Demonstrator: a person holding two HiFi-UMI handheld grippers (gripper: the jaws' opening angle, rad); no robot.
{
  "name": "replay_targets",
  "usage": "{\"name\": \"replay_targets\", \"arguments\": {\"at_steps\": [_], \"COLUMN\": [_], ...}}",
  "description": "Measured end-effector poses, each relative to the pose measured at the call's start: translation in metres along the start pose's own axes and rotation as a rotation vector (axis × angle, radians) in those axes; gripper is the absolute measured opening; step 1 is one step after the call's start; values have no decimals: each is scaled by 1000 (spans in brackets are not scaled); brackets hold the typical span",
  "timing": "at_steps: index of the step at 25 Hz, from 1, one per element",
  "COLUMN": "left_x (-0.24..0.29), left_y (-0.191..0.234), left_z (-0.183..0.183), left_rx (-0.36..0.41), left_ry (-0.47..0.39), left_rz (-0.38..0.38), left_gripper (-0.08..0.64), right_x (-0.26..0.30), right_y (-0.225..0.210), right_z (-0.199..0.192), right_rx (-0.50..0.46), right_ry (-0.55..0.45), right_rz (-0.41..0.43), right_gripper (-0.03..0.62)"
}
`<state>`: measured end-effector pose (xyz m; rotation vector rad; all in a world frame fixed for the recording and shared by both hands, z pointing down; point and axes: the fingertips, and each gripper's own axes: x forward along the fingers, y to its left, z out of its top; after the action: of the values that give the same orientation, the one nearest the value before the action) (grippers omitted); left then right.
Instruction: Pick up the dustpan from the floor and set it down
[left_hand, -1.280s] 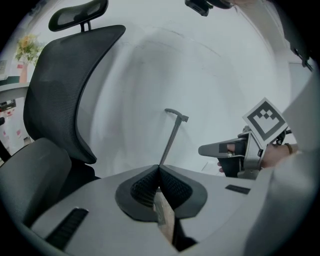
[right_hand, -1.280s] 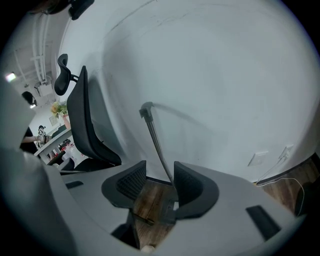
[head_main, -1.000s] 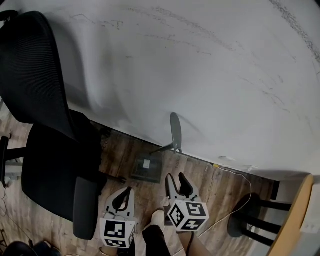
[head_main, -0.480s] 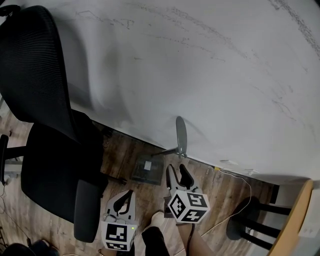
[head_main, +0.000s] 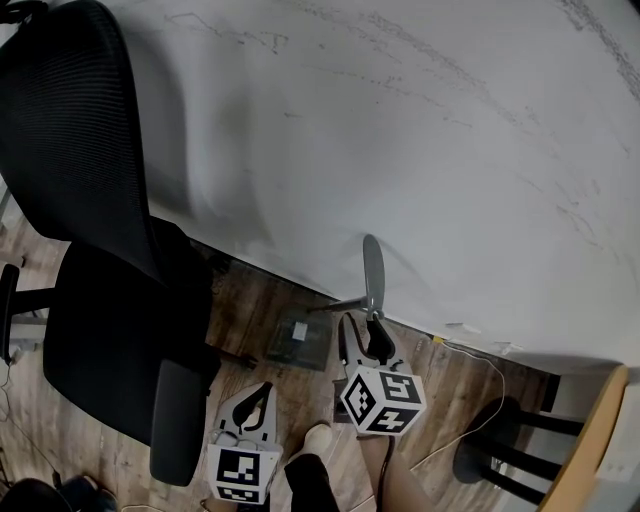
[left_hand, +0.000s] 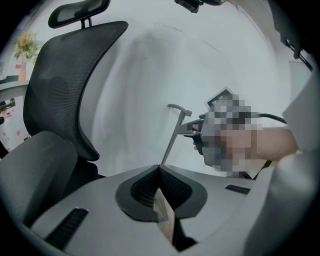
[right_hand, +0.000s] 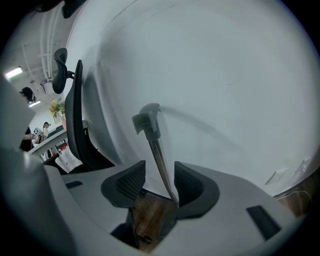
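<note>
The dustpan stands on the wood floor by the white wall, its dark pan flat and its grey handle rising upright. My right gripper is at the handle's lower part. In the right gripper view the handle runs between the two pads; the right gripper is open, with the shaft close to the right pad and well apart from the left one. My left gripper hangs lower left, shut on nothing. From the left gripper I see the handle ahead.
A black mesh office chair stands close on the left. The white wall is right behind the dustpan. A white cable lies on the floor to the right, near a black stool base and a wooden table edge.
My right gripper has moved forward and up to the dustpan handle, which now sits between its jaws. The left gripper has stayed low and shut.
</note>
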<state>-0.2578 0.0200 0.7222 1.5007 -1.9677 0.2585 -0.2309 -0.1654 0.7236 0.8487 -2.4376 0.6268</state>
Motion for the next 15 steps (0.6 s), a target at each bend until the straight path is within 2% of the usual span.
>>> {"name": "replay_targets", "arguments": {"at_steps": [6, 15], "left_x": [-3, -7], "left_y": [4, 3], "left_z": [-1, -5], "left_rx": [-4, 4], "left_ry": [-3, -7], "left_rz": [11, 4], "left_gripper": [17, 17], "right_x": [7, 13], "right_y": [6, 6], "right_z": [4, 16], "right_rx": [-5, -20], "right_ry": [-10, -55], "right_rz": [2, -42], "right_gripper": [190, 178]}}
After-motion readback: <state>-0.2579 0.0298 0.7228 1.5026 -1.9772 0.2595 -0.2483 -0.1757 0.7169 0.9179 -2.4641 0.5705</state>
